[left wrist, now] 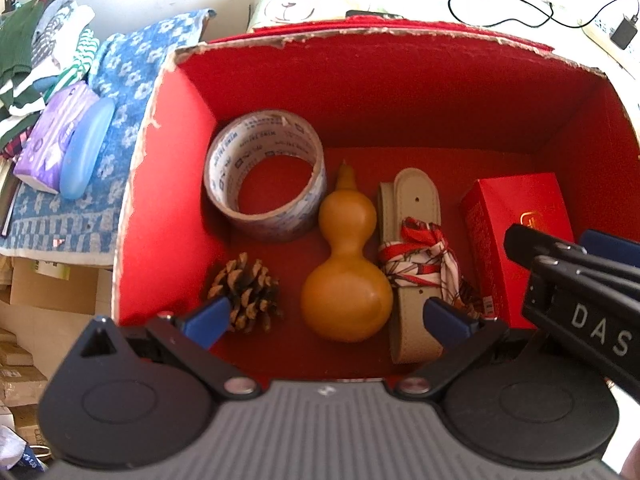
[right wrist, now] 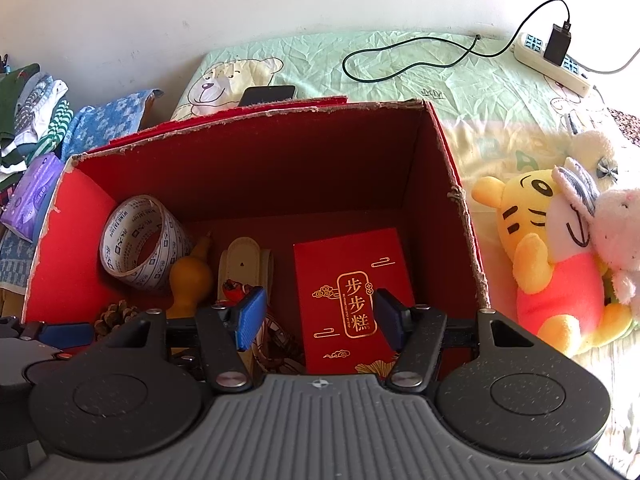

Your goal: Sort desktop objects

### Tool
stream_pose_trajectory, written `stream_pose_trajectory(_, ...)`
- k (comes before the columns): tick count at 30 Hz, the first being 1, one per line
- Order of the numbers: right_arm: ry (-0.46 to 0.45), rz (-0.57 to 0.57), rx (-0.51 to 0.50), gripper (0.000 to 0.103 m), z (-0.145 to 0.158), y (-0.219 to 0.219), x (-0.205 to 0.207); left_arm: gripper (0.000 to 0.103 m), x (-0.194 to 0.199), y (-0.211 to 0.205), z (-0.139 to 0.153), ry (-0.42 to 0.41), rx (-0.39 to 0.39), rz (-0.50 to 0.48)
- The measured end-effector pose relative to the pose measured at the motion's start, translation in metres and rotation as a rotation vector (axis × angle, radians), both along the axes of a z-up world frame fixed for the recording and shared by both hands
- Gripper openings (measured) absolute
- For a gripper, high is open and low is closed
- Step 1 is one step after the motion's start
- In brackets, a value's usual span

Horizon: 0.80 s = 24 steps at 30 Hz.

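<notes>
A torn red carton stands open. On its floor lie a tape roll, a tan gourd, a pine cone, a cream belt tied with a red-and-white scarf, and a flat red gift box. My left gripper hangs open over the gourd, its blue pads wide apart and touching nothing. My right gripper is open above the red gift box, which lies flat on the carton floor, ungripped. The right gripper's black frame shows at the left wrist view's right edge.
Plush toys lie right of the carton on a pale green sheet. Behind it are a phone, a black cable and a power strip. To the left, a tissue pack and a blue case rest on a blue towel beside folded clothes.
</notes>
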State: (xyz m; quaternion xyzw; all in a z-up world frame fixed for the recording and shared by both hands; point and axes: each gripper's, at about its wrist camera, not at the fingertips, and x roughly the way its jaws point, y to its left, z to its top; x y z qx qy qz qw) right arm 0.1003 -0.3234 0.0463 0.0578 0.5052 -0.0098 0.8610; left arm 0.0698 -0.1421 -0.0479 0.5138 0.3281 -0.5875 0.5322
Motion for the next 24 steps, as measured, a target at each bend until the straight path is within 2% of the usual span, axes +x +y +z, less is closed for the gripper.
stream_pose_trajectory(24, -0.014, 0.002, 0.013, 0.065, 0.0073, -0.0022, -0.0065, 0.103, 0.003, 0.0033, 0.0019, -0.029, -0.023, 0.047)
